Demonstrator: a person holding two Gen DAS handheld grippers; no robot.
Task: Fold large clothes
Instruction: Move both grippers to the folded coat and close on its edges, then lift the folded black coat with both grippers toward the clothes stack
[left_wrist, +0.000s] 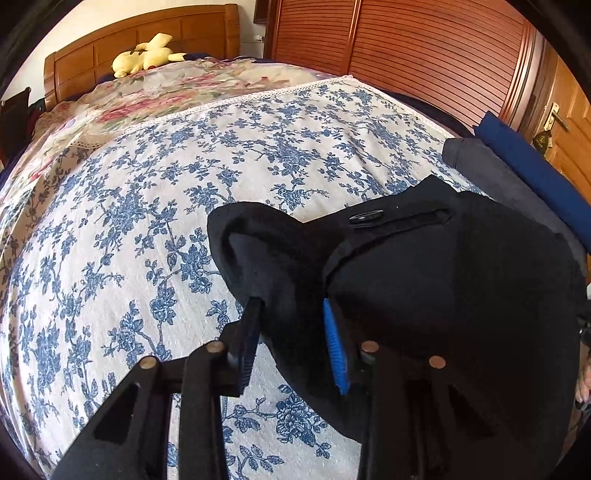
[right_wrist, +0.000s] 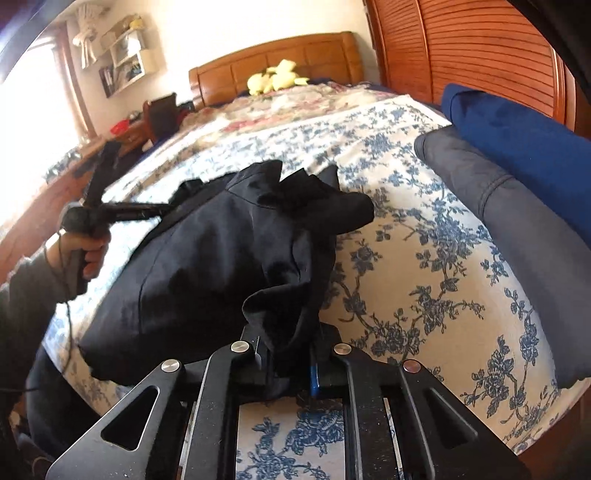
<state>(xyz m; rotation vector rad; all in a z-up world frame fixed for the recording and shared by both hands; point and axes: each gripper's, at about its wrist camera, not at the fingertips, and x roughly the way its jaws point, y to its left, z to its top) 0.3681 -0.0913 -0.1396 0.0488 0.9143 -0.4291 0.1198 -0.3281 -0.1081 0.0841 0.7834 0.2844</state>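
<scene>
A black garment (left_wrist: 443, 277) lies bunched on the bed's blue-flowered cover (left_wrist: 147, 203). My left gripper (left_wrist: 291, 332) has a thick fold of it between its fingers, and the cloth touches both pads. In the right wrist view the same black garment (right_wrist: 207, 258) stretches between the two tools. There my right gripper (right_wrist: 288, 354) is shut tight on a gathered edge near the camera. A person's hand (right_wrist: 88, 254) holds the left gripper (right_wrist: 166, 208) at the garment's far left edge.
A folded dark grey garment (right_wrist: 498, 206) and a folded blue one (right_wrist: 517, 133) lie along the bed's right side. A yellow plush toy (right_wrist: 275, 77) sits by the wooden headboard (right_wrist: 277, 51). Louvred wardrobe doors (left_wrist: 424, 48) stand behind the bed.
</scene>
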